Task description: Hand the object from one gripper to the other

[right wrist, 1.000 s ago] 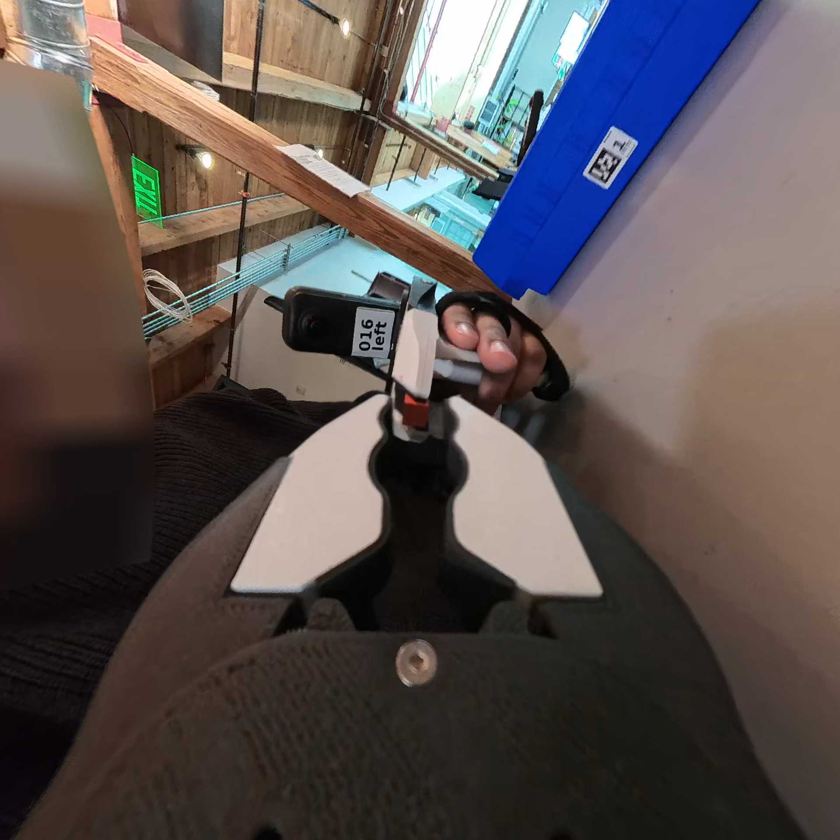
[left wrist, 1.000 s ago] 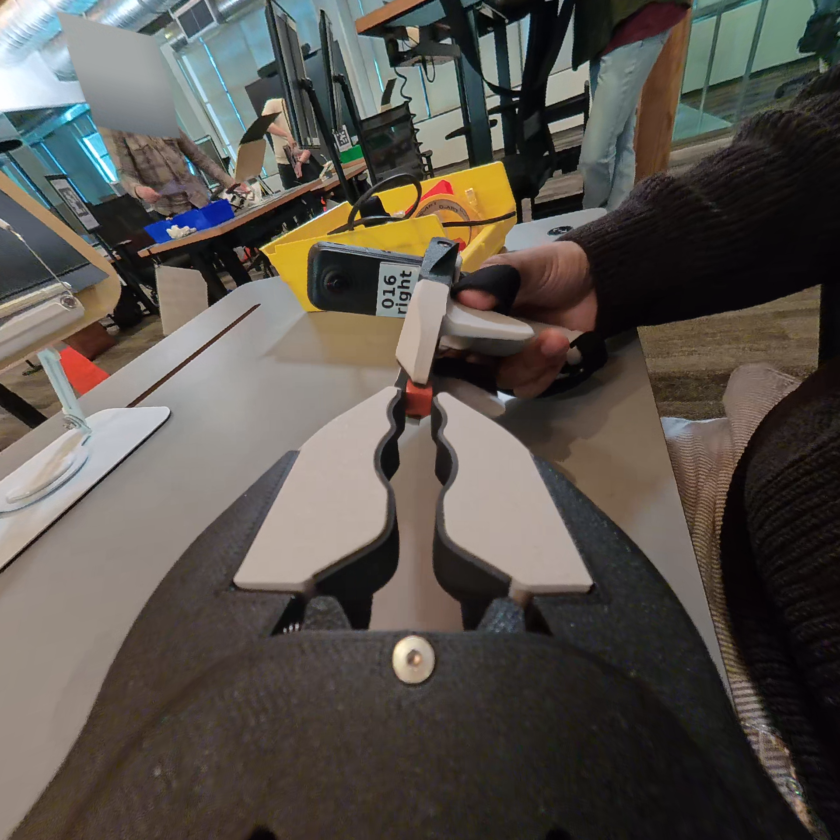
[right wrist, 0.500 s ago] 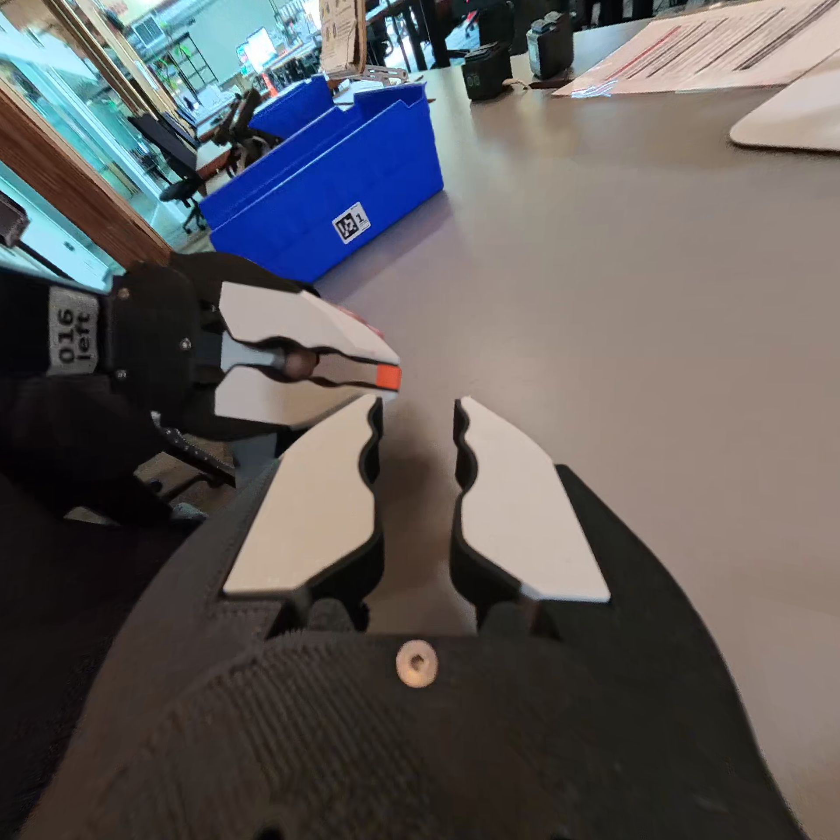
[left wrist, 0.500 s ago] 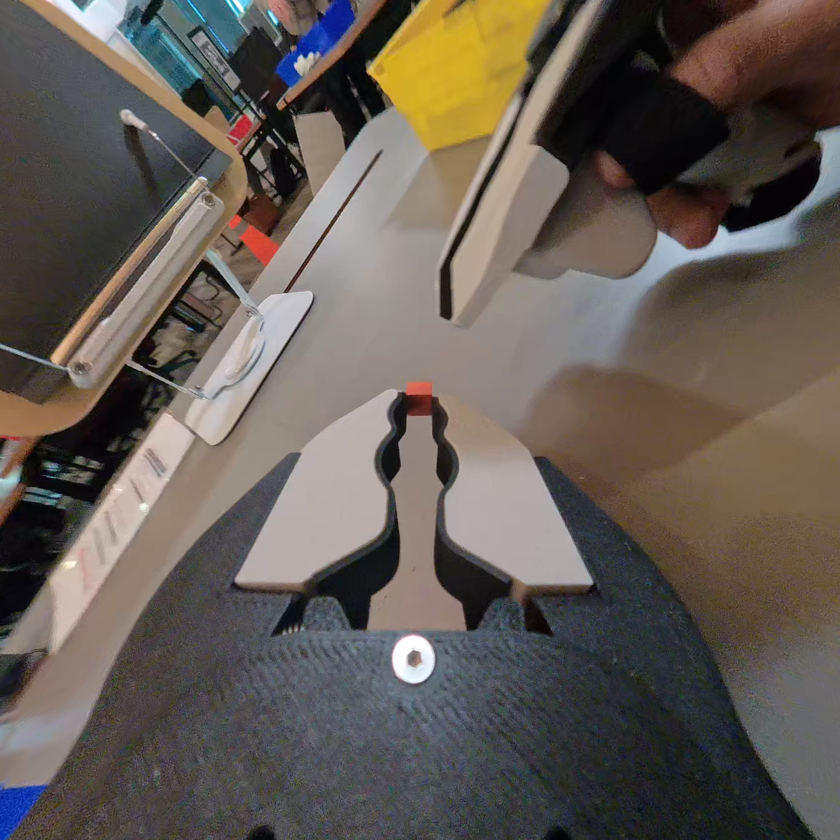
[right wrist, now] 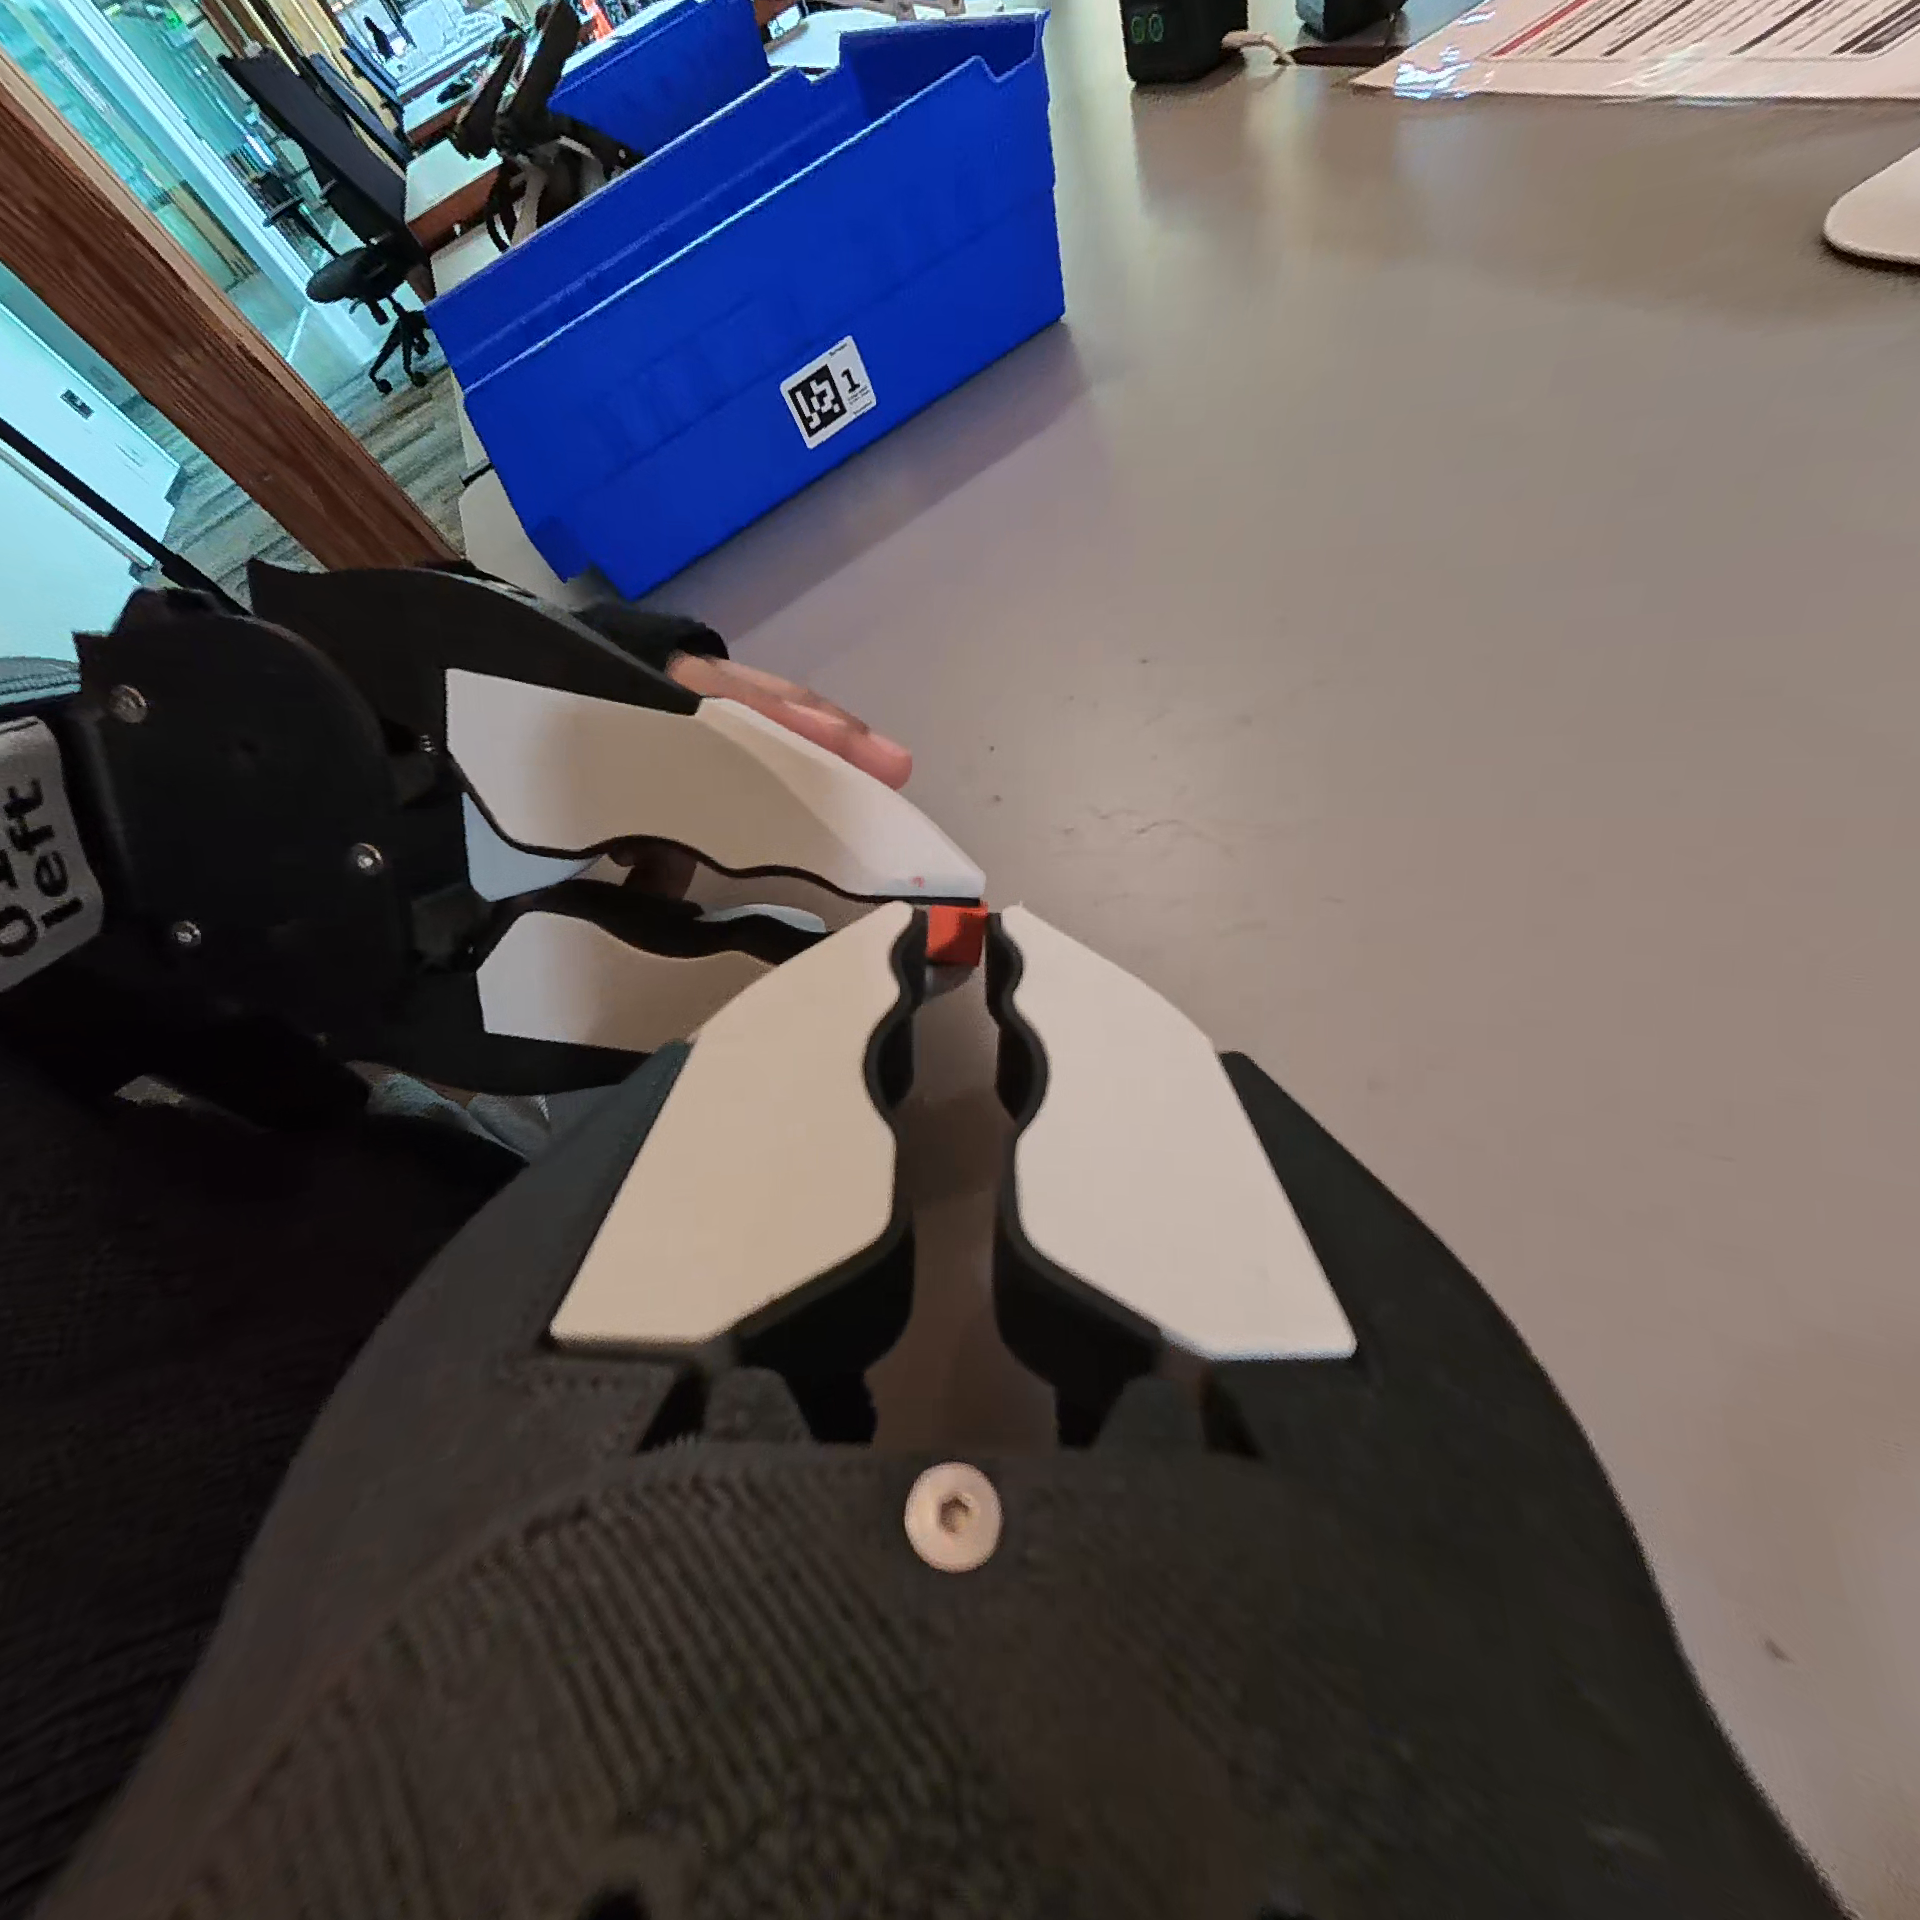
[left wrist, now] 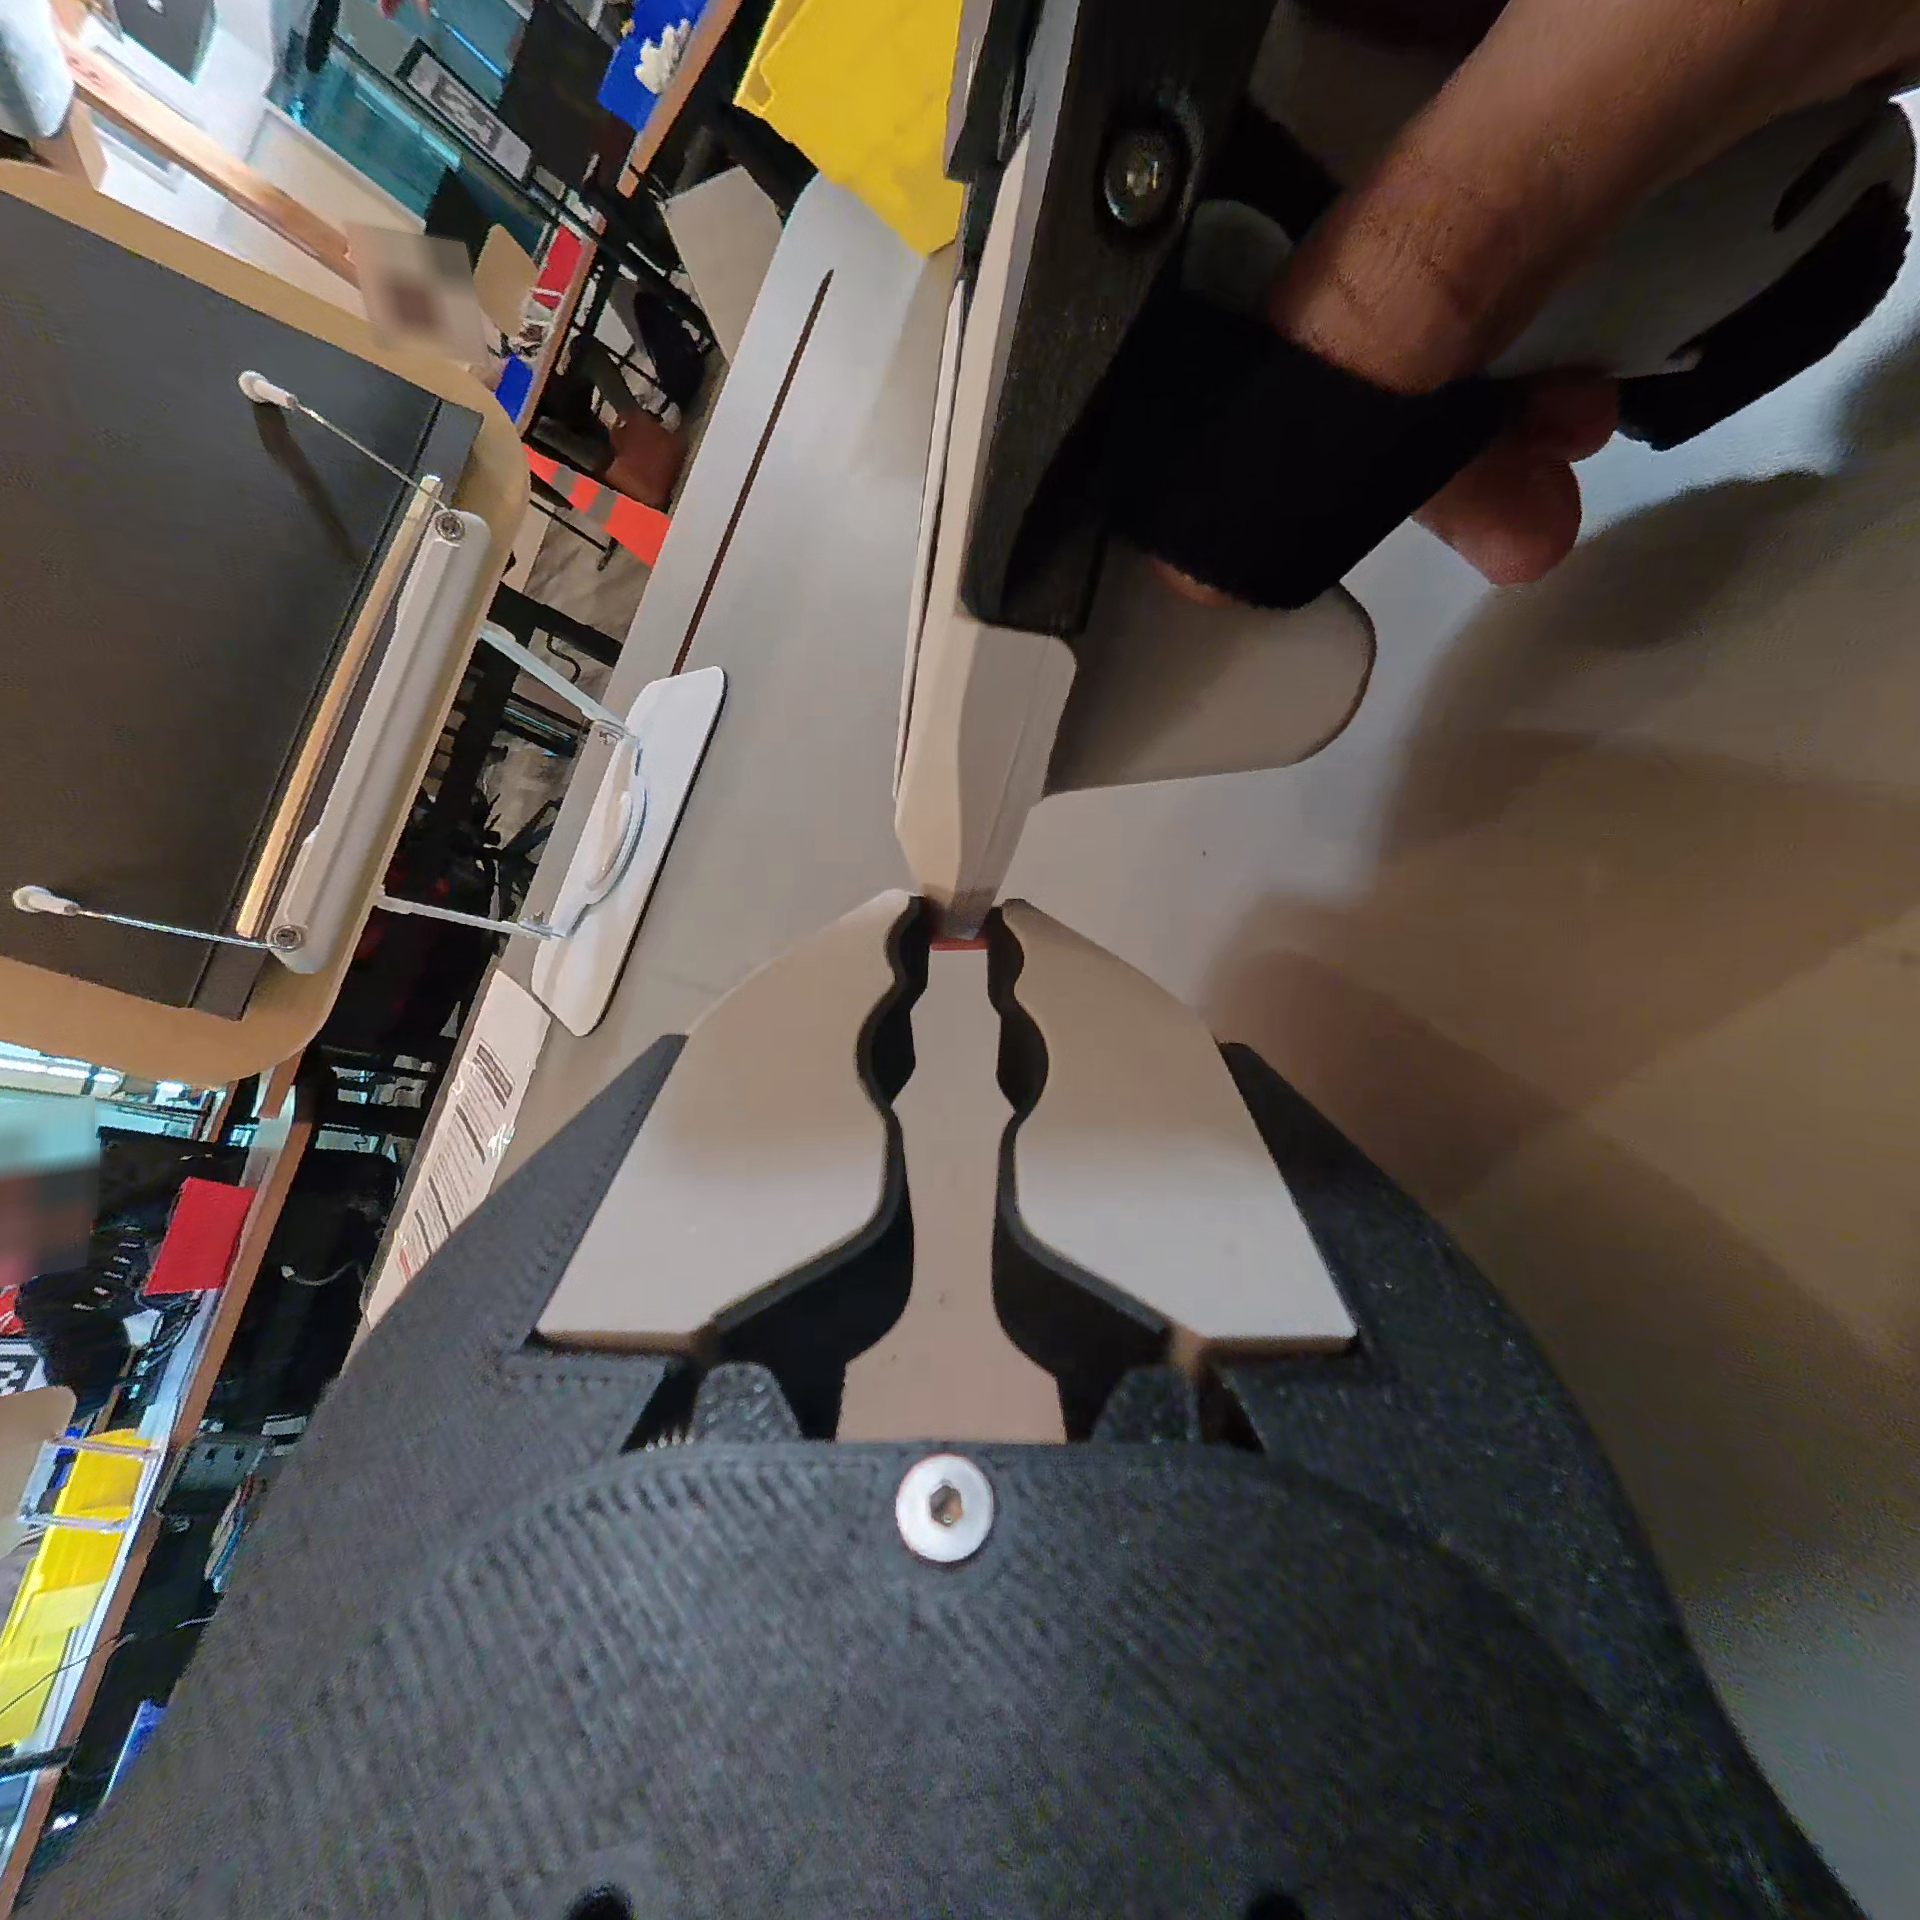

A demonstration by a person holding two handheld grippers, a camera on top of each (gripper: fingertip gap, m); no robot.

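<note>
A small orange-red cube (left wrist: 958, 941) sits between the fingertips of my left gripper (left wrist: 958, 920), which is shut on it just above the grey table (left wrist: 1558, 935). My right gripper (left wrist: 961, 894) comes in from above, held by a hand (left wrist: 1538, 208), with its tip on the cube. In the right wrist view the cube (right wrist: 956, 932) is pinched between the narrowed fingertips of my right gripper (right wrist: 956, 920). The left gripper's upper finger (right wrist: 790, 800) reaches in from the left onto the cube; its lower fingertip is hidden.
A blue bin (right wrist: 748, 343) stands on the table behind the left gripper, with papers (right wrist: 1662, 42) and a white pad (right wrist: 1881, 218) farther right. The left wrist view shows a yellow bin (left wrist: 862, 104), a white stand base (left wrist: 634, 831) and a black panel (left wrist: 156, 582). My two grippers' fingertips are within a few centimetres of each other. Left tips and right tips are each some 40 cm from the black panel (left wrist: 156, 582).
Half a second ago my right gripper was open and apart from the cube. It has moved in and narrowed its jaws around the cube, which my left gripper still holds.
</note>
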